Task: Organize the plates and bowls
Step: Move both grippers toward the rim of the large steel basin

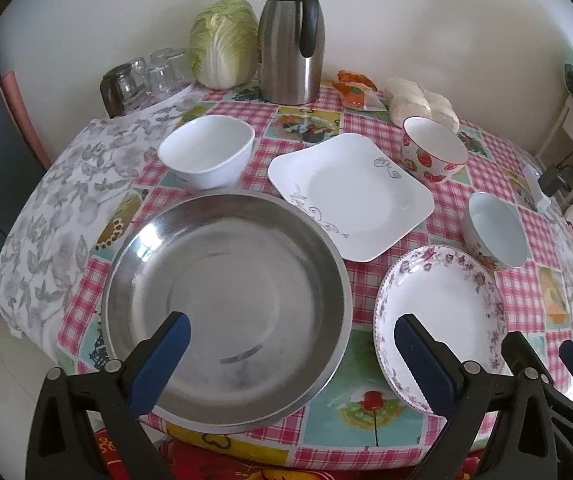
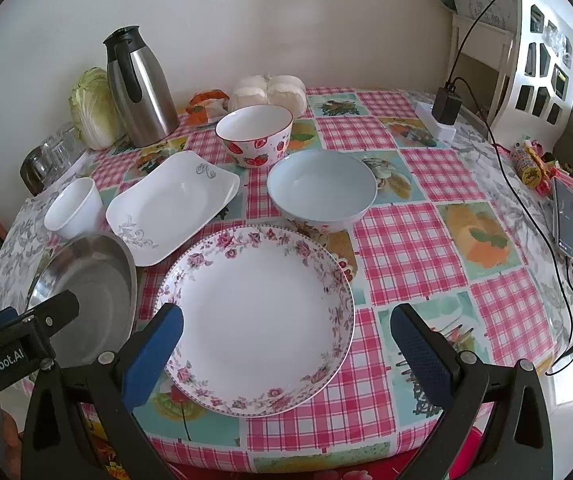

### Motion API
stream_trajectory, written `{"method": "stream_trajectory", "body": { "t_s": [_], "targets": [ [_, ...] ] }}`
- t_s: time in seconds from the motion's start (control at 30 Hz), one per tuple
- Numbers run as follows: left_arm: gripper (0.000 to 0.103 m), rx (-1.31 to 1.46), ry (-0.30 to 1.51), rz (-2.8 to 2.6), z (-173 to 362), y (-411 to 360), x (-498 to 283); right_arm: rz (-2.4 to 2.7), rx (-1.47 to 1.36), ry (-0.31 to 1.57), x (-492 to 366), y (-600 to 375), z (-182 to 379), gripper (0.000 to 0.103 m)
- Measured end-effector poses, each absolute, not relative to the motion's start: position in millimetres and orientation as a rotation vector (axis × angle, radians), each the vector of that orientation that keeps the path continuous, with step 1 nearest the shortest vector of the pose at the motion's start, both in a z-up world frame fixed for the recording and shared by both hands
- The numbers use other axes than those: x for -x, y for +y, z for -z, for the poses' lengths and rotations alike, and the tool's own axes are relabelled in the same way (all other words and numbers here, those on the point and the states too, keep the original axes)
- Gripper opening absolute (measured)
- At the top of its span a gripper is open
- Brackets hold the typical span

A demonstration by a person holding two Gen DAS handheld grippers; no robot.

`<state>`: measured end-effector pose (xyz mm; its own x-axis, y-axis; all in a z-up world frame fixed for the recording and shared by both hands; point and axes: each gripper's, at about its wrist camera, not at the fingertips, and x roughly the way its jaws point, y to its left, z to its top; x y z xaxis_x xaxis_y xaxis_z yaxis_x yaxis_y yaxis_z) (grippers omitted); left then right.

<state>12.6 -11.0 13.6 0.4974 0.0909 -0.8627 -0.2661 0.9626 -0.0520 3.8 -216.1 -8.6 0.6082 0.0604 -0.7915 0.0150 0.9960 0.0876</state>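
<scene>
A: So, both idle above the near edge of the desk [image 2: 406, 240]. Left tool [image 1: 292, 360] spread wide over the steel basin [image 1: 226, 292], nothing between the pads. Right tool [image 2: 286, 344] spread wide too, empty, straddling the near rim of the floral plate [image 2: 254, 320].

B: Right. Nothing stacked yet. 6 pieces, all apart: basin near left, floral plate just beside it, square plate [image 1: 350, 196] behind them, white bowl [image 1: 206, 152] far left, strawberry bowl [image 2: 254, 136] far back, blue bowl [image 2: 322, 188] just behind the floral plate.

A: Probably best to begin with the floral plate, nearest the right tool.

B: Agreed. Better to come in low, 1 pad under the rim, 1 on top, then close slowly. Glazed china, likely slippery; thin rim, so a deep bite rather than a pinch at the very lip.

A: And lift level, clear of the blue bowl. Plates together, bowls nested, small into large.

B: Also worth keeping the left tool clear of the right one, close beside it already.
</scene>
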Motion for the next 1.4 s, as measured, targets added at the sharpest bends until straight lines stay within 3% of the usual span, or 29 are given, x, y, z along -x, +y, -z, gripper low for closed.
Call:
{"method": "stream_trajectory", "body": {
  "t_s": [1.4],
  "targets": [
    [0.103,0.307,1.071,-0.311,-2.2,24.7,-17.7,-0.022,-0.044,0.848,-6.9,-200.8,1.7,0.103]
  ]
}}
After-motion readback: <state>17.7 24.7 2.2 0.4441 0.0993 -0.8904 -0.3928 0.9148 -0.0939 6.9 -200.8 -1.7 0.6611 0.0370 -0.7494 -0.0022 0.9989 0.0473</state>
